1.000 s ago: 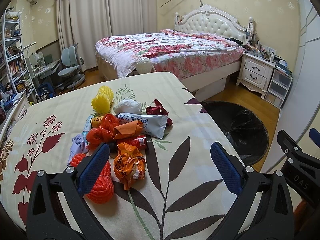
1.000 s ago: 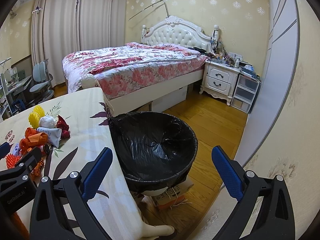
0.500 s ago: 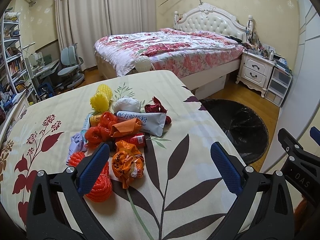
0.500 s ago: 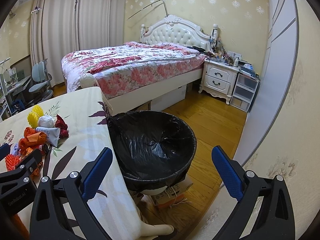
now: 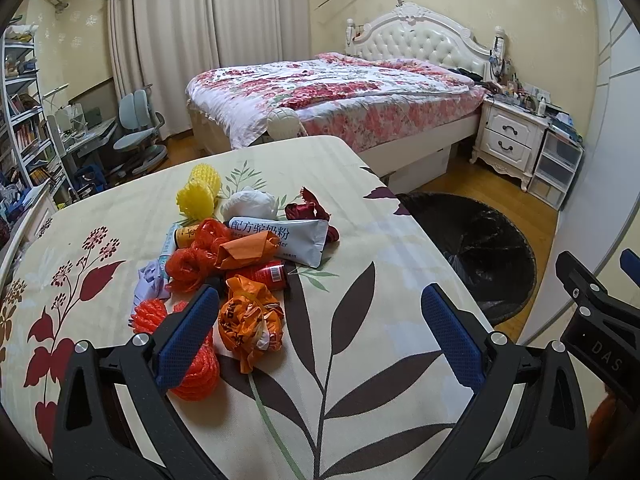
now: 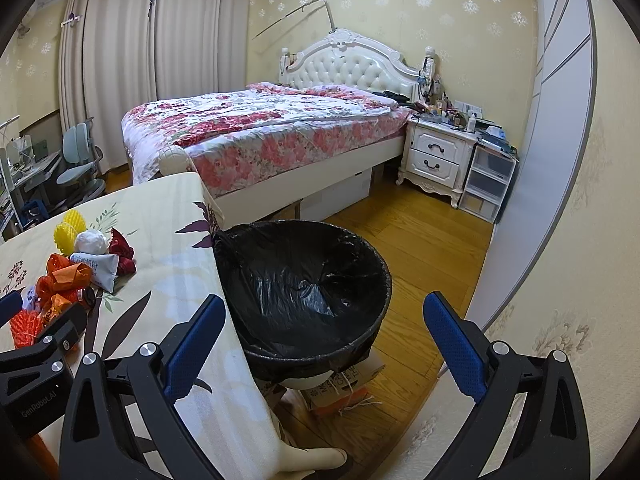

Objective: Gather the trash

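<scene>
hovering wide-open left claw (image 5: 320,332) – trash pile (image 5: 240,256) ahead, table edge (image 5: 420,232) right

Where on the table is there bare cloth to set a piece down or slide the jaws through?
Bare cloth runs between the trash pile and the table edge next to the lined bin, and along the near edge. The far strip behind the yellow foam net is free too. The pile's left-centre is crowded.
</scene>
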Tool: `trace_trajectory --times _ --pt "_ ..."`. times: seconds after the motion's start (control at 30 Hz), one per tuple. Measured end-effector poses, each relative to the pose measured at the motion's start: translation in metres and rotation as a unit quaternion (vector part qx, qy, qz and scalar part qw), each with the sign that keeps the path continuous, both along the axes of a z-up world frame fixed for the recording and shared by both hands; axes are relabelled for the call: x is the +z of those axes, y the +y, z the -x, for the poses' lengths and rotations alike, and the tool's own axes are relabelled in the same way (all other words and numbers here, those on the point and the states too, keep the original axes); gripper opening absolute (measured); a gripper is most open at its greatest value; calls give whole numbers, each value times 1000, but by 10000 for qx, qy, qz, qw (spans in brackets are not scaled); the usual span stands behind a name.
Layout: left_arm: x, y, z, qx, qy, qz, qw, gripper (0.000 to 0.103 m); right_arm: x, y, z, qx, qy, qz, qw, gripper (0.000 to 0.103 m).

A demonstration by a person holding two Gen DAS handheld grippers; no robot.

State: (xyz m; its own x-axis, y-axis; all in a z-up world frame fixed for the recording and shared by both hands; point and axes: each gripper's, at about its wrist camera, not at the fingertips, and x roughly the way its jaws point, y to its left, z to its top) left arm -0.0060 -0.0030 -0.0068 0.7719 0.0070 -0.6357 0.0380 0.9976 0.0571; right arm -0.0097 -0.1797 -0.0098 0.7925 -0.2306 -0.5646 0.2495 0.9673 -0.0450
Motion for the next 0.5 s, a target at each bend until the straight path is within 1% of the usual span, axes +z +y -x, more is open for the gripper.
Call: trace_trajectory --times 0.5 --pt "1 -6 2 -37 35 -18 10000 99 -2 -1 0 -3 13 -7 10000 97"
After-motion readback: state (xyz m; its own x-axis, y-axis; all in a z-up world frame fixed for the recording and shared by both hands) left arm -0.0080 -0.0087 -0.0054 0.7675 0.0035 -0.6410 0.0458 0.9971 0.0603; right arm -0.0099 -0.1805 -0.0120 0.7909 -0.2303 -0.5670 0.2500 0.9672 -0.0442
